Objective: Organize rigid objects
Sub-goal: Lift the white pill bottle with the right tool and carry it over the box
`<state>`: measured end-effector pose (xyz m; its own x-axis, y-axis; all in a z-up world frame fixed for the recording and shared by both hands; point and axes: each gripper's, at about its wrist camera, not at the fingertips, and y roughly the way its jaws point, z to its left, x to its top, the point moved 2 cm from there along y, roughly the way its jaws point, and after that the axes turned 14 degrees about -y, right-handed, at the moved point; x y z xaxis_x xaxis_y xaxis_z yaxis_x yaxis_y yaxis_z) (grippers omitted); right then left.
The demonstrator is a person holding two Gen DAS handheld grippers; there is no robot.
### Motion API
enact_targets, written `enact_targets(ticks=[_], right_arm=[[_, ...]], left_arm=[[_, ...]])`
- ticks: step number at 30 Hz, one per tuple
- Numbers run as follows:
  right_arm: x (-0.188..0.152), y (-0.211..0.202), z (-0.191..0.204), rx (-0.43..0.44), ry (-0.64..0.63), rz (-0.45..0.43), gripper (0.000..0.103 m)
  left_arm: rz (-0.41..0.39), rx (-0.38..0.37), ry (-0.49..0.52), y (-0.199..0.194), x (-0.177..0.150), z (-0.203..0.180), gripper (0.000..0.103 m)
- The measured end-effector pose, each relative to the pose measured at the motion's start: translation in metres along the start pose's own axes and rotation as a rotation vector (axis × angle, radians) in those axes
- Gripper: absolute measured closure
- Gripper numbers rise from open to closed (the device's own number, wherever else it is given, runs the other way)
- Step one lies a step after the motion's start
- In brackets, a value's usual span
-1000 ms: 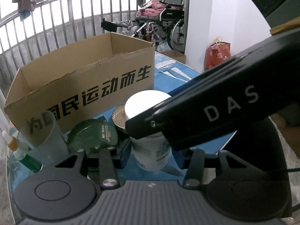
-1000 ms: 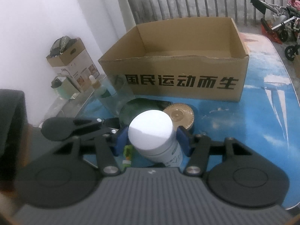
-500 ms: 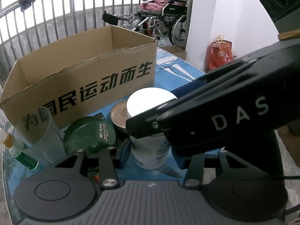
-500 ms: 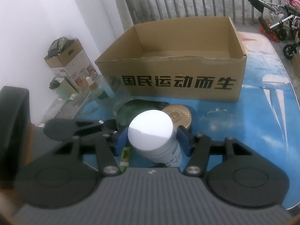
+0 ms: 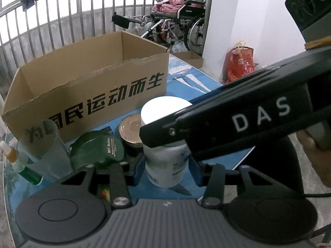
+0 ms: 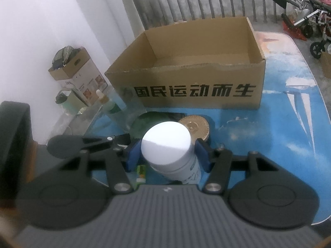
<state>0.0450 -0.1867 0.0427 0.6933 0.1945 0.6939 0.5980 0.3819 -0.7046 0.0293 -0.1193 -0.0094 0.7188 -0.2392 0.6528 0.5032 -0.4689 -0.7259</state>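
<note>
A white bottle (image 6: 165,144) with a white cap stands on the blue table (image 6: 279,144), and my right gripper (image 6: 167,157) is shut on it, blue pads (image 6: 133,155) against its sides. From the left, my left gripper (image 5: 166,171) points at the same bottle (image 5: 165,165). Its jaws are closing, with a small gap at each pad (image 5: 137,170). The right gripper's black finger (image 5: 238,124) crosses in front of the bottle's cap. An open cardboard box (image 6: 196,91) with black characters stands behind, with nothing seen inside it.
Beside the bottle sit a green round tin (image 5: 97,150), a gold-lidded jar (image 5: 130,128), a clear plastic cup (image 5: 45,150) and a dropper bottle (image 5: 12,157). A small green packet (image 6: 141,170) lies under the pads. Railing and a wheelchair (image 5: 182,24) stand beyond the table.
The left wrist view has drifted slightly, so the box and cup sit a little differently in it. The right gripper and the bottle have kept still.
</note>
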Motion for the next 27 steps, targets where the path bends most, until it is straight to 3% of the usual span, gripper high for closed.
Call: enact_targets(ticks=[12,15,27], right_arm=[[0.031,-0.044,0.017,-0.033,-0.066,-0.08,0.047],[0.046,-0.053,0.021,-0.038,-0.088,-0.106,0.047],[0.123,-0.055,0.03,-0.001,-0.16,-0.16,0.047]], left_arm=[[-0.12,0.0,0.019,-0.049,0.026,-0.005,0.065],[-0.152,0.02,0.018,-0.06,0.038,-0.002,0.074],[-0.237,0.064,-0.01,-0.078,0.09,0.028,0.074]])
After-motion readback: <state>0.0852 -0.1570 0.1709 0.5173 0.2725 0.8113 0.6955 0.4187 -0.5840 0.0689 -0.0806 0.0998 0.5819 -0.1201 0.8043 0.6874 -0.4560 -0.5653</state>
